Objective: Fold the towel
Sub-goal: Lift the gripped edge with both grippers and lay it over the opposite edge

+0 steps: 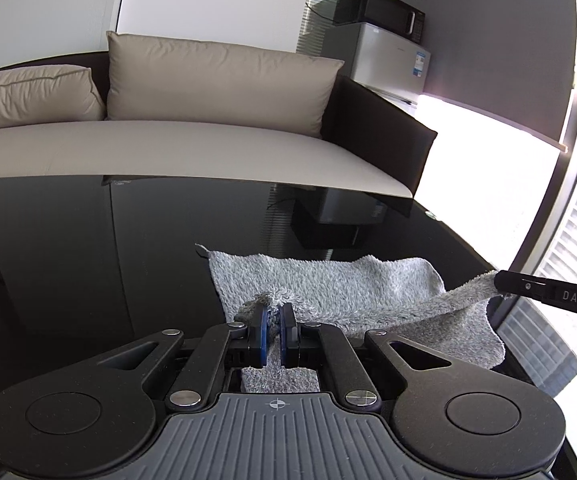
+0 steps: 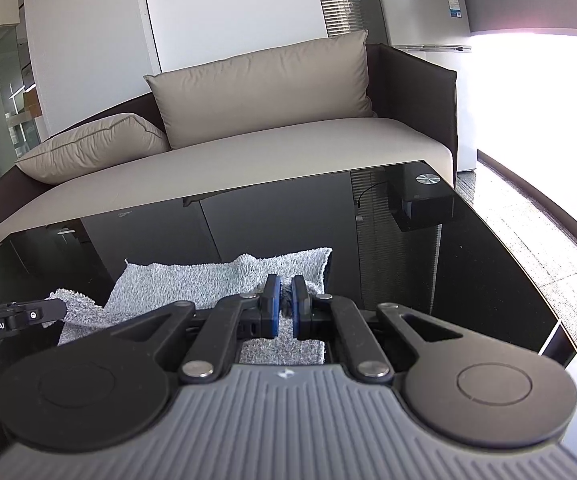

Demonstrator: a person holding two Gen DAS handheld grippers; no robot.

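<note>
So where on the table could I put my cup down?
The black table is bare right of the gray towel, toward the window, and between the towel and the sofa. It's crowded nearest the cameras, where the left gripper and right gripper pinch towel corners.

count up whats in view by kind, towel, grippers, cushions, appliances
towel: 1, gray, on the black table
grippers: 2, left gripper and right gripper, both shut on the towel
cushions: 2, big cushion, small cushion
appliances: 2, microwave on the fridge
total: 7
</note>
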